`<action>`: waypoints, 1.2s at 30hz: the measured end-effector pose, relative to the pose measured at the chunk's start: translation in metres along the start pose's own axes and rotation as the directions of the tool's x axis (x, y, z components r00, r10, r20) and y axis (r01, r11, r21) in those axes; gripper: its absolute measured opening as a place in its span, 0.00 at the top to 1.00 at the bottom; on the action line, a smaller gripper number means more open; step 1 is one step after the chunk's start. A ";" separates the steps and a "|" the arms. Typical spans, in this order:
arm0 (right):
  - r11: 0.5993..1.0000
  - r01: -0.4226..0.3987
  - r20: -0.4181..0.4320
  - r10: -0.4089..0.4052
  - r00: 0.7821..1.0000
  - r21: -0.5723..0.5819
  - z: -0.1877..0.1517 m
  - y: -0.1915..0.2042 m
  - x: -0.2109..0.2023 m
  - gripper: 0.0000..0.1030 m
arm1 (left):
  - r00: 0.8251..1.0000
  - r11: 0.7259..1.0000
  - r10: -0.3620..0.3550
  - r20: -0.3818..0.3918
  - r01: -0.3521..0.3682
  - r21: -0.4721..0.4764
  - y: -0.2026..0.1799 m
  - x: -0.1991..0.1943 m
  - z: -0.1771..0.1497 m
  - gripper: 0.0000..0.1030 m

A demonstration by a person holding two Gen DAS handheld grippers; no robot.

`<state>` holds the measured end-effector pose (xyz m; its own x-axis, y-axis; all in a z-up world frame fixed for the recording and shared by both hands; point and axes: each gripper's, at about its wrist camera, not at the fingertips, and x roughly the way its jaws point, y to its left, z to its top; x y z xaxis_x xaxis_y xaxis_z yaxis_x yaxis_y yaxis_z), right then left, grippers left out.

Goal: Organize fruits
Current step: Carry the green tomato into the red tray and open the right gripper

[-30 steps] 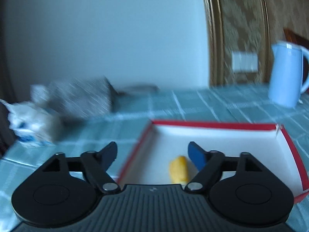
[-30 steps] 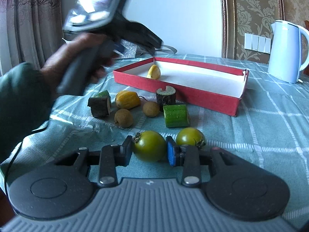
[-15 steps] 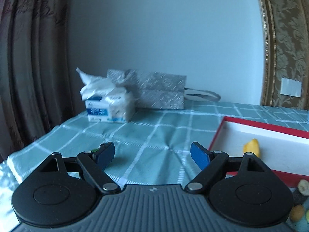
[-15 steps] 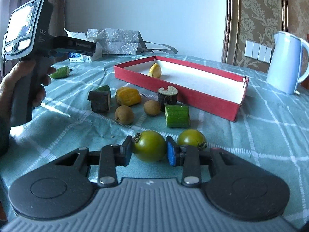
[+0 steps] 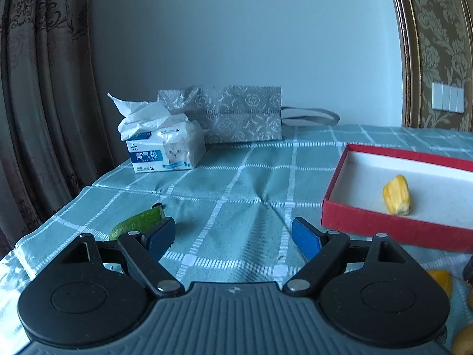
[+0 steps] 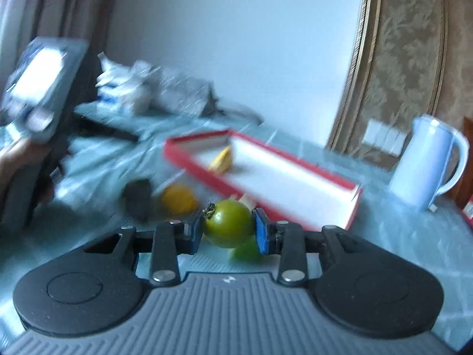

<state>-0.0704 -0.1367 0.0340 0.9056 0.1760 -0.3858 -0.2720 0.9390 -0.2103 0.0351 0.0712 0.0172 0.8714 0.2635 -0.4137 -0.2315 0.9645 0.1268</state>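
1. A green tomato (image 6: 228, 224) is sitting clamped between the two pads of the right gripper (image 6: 228, 230), stem end turned toward the left pad, and it is hanging clear of the tablecloth (image 5: 236, 183).
2. A second green fruit (image 6: 246, 251) is showing just below and behind the held one, blurred.
3. A yellow piece (image 6: 179, 199) and a dark chunk (image 6: 137, 198) are lying on the cloth beyond the pads, both smeared by blur.
4. The red box (image 6: 353, 210) with its white inside is sitting farther back, and one yellow fruit piece (image 6: 221, 159) is resting inside it near the far left corner.
5. The left gripper (image 5: 233, 233) is holding its fingers wide apart with nothing between them, only bare cloth.
6. A green slice (image 5: 139, 222) is lying on the cloth just beyond the left finger, partly hidden by it.
7. From the left view, the box is lying to the right, well apart from the slice.
8. A tissue pack (image 5: 165, 151) and a grey paper bag (image 5: 236, 115) are standing at the far edge by the wall.
9. A pale blue kettle (image 6: 428, 162) is standing to the right of the box.
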 end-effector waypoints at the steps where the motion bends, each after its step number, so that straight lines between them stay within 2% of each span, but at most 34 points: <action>1: 1.000 0.017 0.004 -0.017 1.000 0.008 0.007 -0.007 0.007 0.68 | 1.000 1.000 -0.004 -0.004 0.004 -0.001 0.000 0.001 0.000 0.16; 7: 0.990 0.134 -0.056 -0.132 0.990 0.043 0.032 -0.044 0.078 0.68 | 0.999 1.000 0.005 -0.045 -0.004 0.012 -0.002 0.008 -0.001 0.16; 12: 0.977 0.173 -0.165 -0.151 0.975 0.123 0.037 -0.071 0.141 0.67 | 0.997 1.000 -0.010 -0.076 0.010 0.008 -0.003 0.013 -0.002 0.16; 15: 0.967 0.181 -0.261 -0.130 0.957 0.182 0.033 -0.083 0.173 0.68 | 0.996 1.000 -0.016 -0.088 0.018 0.018 -0.005 0.016 -0.003 0.16; 18: 0.955 0.208 -0.325 -0.133 0.936 0.209 0.026 -0.088 0.192 0.68 | 0.994 0.999 -0.025 -0.103 0.028 0.026 -0.007 0.018 -0.003 0.16; 20: 0.958 0.203 -0.321 -0.131 0.938 0.204 0.026 -0.090 0.193 0.68 | 0.994 0.999 -0.029 -0.108 0.032 0.027 -0.008 0.019 -0.003 0.16; 22: 0.957 0.212 -0.325 -0.139 0.935 0.199 0.026 -0.088 0.194 0.62 | 0.993 0.999 -0.034 -0.111 0.037 0.026 -0.009 0.020 -0.003 0.16; 23: 0.957 0.219 -0.326 -0.149 0.934 0.192 0.026 -0.087 0.196 0.51 | 0.993 0.999 -0.032 -0.111 0.036 0.028 -0.009 0.020 -0.003 0.16; 24: 0.958 0.227 -0.317 -0.164 0.934 0.177 0.025 -0.086 0.196 0.37 | 0.993 0.999 -0.030 -0.110 0.033 0.030 -0.009 0.020 -0.003 0.16; 25: 0.958 0.230 -0.303 -0.170 0.938 0.174 0.025 -0.085 0.193 0.33 | 0.993 0.999 -0.029 -0.111 0.032 0.031 -0.009 0.020 -0.004 0.16; 30: 0.942 0.263 -0.223 -0.216 0.951 0.209 0.028 -0.091 0.167 0.24 | 0.992 0.999 -0.034 -0.119 0.038 0.030 -0.010 0.021 -0.004 0.16; 32: 0.937 0.265 -0.149 -0.236 0.960 0.227 0.029 -0.090 0.145 0.22 | 0.992 0.999 -0.033 -0.120 0.038 0.037 -0.011 0.021 -0.005 0.16; 34: 0.932 0.242 -0.040 -0.240 0.970 0.272 0.028 -0.085 0.115 0.10 | 0.992 0.998 -0.035 -0.121 0.041 0.045 -0.012 0.021 -0.006 0.16; 35: 0.930 0.215 0.011 -0.229 0.973 0.299 0.027 -0.082 0.100 0.00 | 0.992 0.998 -0.036 -0.119 0.042 0.046 -0.012 0.020 -0.006 0.16; 36: 0.926 0.188 0.055 -0.217 0.975 0.328 0.025 -0.080 0.084 0.00 | 0.993 0.998 -0.037 -0.116 0.043 0.047 -0.012 0.019 -0.006 0.16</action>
<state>0.0359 -0.1896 0.0407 0.9595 -0.0166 -0.2811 0.0252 0.9993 0.0270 0.0521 0.0646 0.0024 0.8236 0.2272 -0.5197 -0.1732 0.9732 0.1510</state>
